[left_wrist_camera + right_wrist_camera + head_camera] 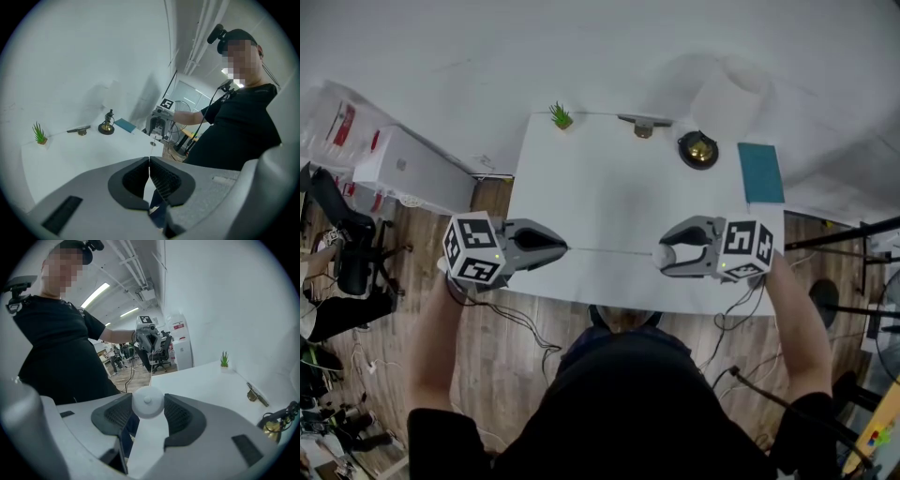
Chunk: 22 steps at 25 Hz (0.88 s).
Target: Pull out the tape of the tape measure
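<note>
The case (147, 402) is a little round white thing. It looks like light, smooth plastic, so my guess is it wants to spin or squirt out of a weak pinch. The right gripper (662, 258) has it across the round sides, jaws spread wide with both pads pressing on it, which seems like the right place to grab.

The tape (614, 251) is a really thin strip. It looks floppy rather than stiff and is probably spring-loaded, so I'd expect it to zip back in if it slips. The best hold is right at the end, and that's where the left gripper (566, 248) is, jaws fully closed with the tape's end pinched between the pads.

In the head view the tape runs in a straight, taut-looking line over the near part of the table (609, 178). The case is at its 3 o'clock end and the pinched end is at 9 o'clock. Some tape is already out, but I can't tell how much is left inside.

Both forearms reach forward from 6 o'clock. The grippers are held about level and nose to nose, the left aimed at 3 o'clock and the right at 9 o'clock, with the marker cubes on the outer ends. Getting more out would just mean spreading the two apart along that line, I'd say.
</note>
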Each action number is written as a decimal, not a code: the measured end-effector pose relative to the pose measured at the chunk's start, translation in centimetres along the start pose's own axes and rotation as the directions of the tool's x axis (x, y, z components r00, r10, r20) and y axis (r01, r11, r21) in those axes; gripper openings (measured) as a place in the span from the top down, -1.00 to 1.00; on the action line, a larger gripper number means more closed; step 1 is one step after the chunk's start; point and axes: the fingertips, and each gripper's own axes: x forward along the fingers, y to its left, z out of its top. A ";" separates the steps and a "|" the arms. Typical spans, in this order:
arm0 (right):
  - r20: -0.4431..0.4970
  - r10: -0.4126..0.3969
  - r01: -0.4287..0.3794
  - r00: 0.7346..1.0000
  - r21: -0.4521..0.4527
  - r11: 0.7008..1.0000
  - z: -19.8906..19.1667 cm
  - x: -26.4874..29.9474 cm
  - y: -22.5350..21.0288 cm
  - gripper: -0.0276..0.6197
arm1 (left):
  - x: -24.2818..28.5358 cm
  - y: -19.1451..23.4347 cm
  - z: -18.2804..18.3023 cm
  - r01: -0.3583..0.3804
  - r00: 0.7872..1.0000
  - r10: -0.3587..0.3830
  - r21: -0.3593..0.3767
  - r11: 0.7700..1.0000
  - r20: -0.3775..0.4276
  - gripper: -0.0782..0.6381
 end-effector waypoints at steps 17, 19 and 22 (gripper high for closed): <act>-0.030 -0.043 0.044 0.999 0.034 0.998 -2.3 -1.7 -0.3 0.23 | -2.0 1.1 -0.1 -0.065 0.998 0.065 -0.003 0.998 -0.011 0.76; -0.037 -0.047 0.049 0.998 0.038 0.998 -2.7 -1.9 -0.1 0.23 | -2.4 1.1 -0.1 -0.075 0.997 0.075 -0.002 0.997 -0.009 0.76; -0.033 -0.051 0.052 0.998 0.042 0.998 -3.1 -2.0 0.1 0.23 | -3.0 1.1 -0.2 -0.087 0.996 0.087 -0.002 0.996 -0.007 0.76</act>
